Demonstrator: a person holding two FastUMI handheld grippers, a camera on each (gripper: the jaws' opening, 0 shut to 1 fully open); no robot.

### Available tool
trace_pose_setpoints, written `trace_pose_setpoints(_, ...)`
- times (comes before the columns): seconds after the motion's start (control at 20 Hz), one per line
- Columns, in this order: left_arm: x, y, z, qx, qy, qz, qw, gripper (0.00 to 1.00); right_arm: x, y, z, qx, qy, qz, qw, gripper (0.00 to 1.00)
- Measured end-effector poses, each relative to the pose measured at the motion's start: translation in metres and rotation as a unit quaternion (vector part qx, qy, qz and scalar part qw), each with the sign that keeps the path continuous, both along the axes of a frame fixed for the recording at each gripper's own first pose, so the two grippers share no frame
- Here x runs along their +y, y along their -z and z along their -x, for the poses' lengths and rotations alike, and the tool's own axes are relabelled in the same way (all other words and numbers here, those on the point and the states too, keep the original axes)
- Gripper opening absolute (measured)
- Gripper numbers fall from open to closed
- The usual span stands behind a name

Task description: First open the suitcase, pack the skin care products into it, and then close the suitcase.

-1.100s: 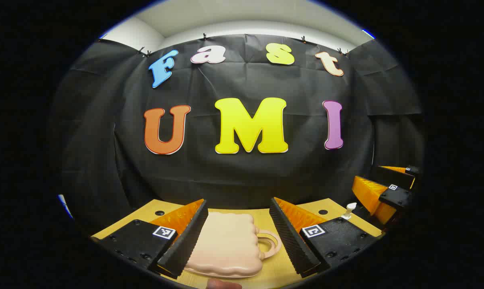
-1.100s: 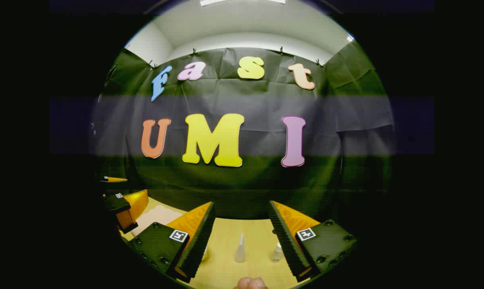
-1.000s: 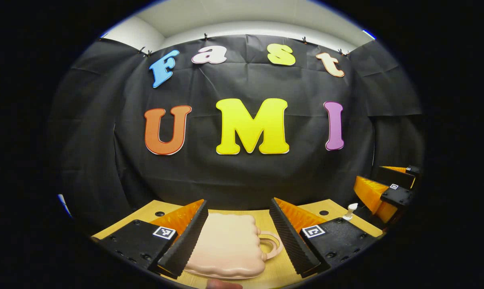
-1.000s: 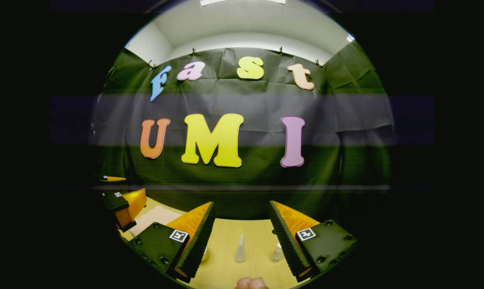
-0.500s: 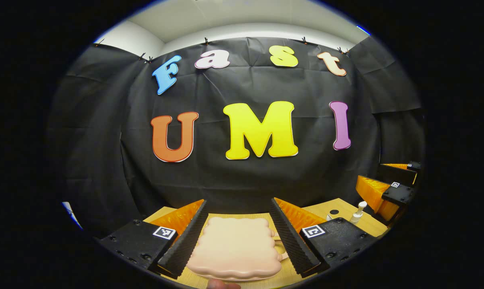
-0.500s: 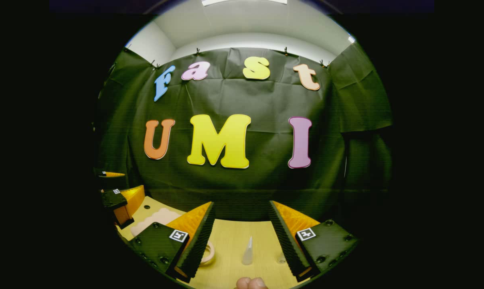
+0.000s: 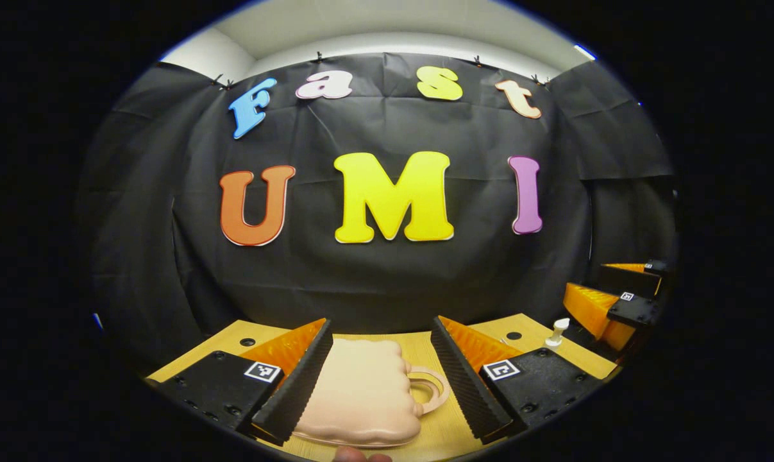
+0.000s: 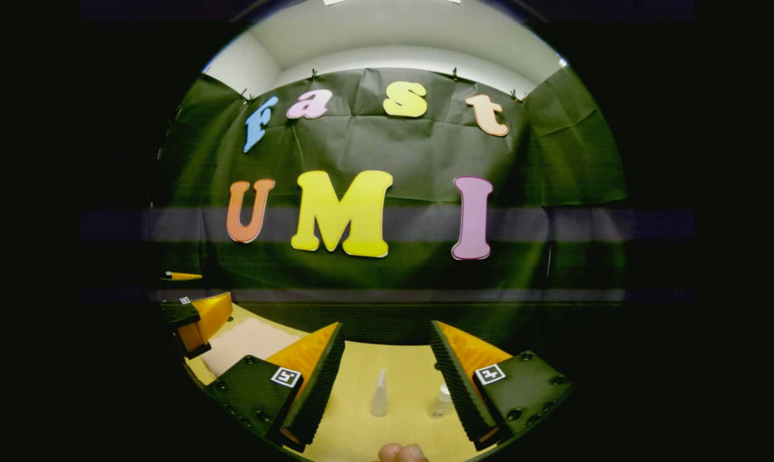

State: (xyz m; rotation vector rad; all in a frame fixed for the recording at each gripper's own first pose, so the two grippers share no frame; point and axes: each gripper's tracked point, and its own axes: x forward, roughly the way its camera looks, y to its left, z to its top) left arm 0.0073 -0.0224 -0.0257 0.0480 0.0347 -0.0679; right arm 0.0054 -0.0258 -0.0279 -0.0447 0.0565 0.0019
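While closed (lid down), suitcase (image 7: 361, 391) between left gripper (image 7: 381, 378) fingers.

Suitcase (image 7: 361, 391), lower centre of the left gripper view: smooth, matt, plastic-looking shell with a scalloped edge. Table (image 7: 419, 350): light wood-grain surface, matt. Booth wall (image 7: 387, 282): creased matt cloth. Fingers (image 7: 297, 385): finely ribbed inner faces. Two small bottles (image 8: 379, 394), lower centre of the right gripper view: translucent plastic.
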Motion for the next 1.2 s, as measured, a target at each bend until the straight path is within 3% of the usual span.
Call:
trace_pose_setpoints(0.2,-0.038,0.046,-0.004,0.050,0.049,-0.047,0.996,0.98,-0.037,0.026,0.007,0.029,0.023,0.009,0.999,0.78)
trace_pose_setpoints(0.4,-0.063,0.095,-0.018,0.093,0.086,-0.133,0.983,0.99,-0.083,0.036,0.012,0.041,0.052,0.020,0.998,0.80)
trace_pose_setpoints(0.6,-0.061,0.168,-0.030,0.173,0.088,-0.238,0.952,0.96,-0.127,0.045,0.017,0.052,0.087,0.028,0.994,0.80)
trace_pose_setpoints(0.75,-0.071,0.186,-0.042,0.173,0.105,-0.345,0.917,0.95,-0.150,0.048,0.020,0.057,0.102,0.024,0.993,0.80)
trace_pose_setpoints(0.9,-0.077,0.213,-0.054,0.202,0.116,-0.407,0.883,0.83,-0.158,0.053,0.019,0.062,0.105,0.021,0.992,0.79)
trace_pose_setpoints(1.0,-0.076,0.216,-0.061,0.205,0.112,-0.427,0.874,0.76,-0.163,0.056,0.021,0.064,0.107,0.019,0.992,0.80)
trace_pose_setpoints(1.15,-0.076,0.217,-0.069,0.207,0.112,-0.436,0.868,0.66,-0.167,0.067,0.023,0.075,0.106,0.012,0.991,0.80)
trace_pose_setpoints(1.2,-0.075,0.219,-0.070,0.214,0.112,-0.434,0.868,0.57,-0.166,0.071,0.022,0.080,0.105,0.010,0.991,0.79)
